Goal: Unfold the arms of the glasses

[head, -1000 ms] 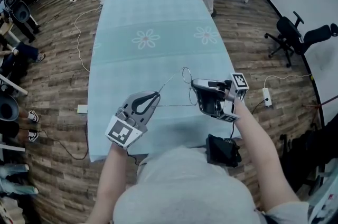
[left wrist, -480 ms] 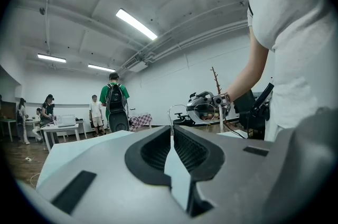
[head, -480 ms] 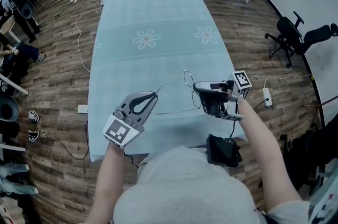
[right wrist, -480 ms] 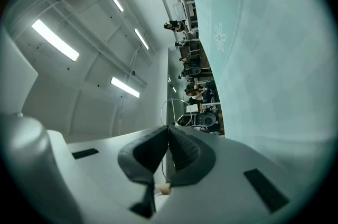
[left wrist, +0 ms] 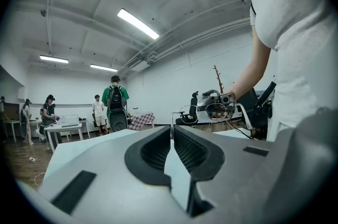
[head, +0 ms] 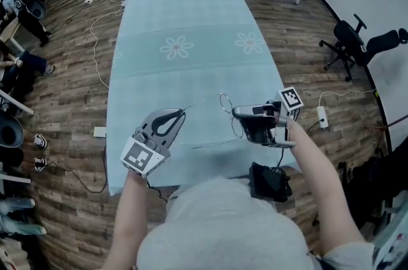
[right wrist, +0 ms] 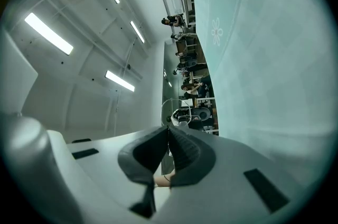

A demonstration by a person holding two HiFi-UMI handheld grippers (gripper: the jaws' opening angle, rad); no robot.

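Note:
Thin wire-frame glasses [head: 225,102] hang in the air above the near end of the pale blue table [head: 178,14], stretched between my two grippers. My left gripper [head: 184,111] is shut on the tip of one arm, which shows as a thin wire between the closed jaws [left wrist: 170,130]. My right gripper [head: 234,112] is shut on the glasses' front by the lenses; one lens ring [right wrist: 171,109] stands just past its jaws. The other arm [head: 217,142] trails free below, pointing left. From the left gripper view both lenses [left wrist: 203,111] sit in front of the right gripper [left wrist: 224,100].
The tablecloth carries flower prints [head: 176,46]. A black pouch [head: 269,181] hangs at my waist. An office chair [head: 357,46] stands right of the table and a power strip [head: 321,116] lies on the wood floor. People stand at the far end of the room [left wrist: 115,106].
The free arm has swung down toward me, away from the frame. My left gripper drifted slightly left and my right gripper tilted a little; both grips held.

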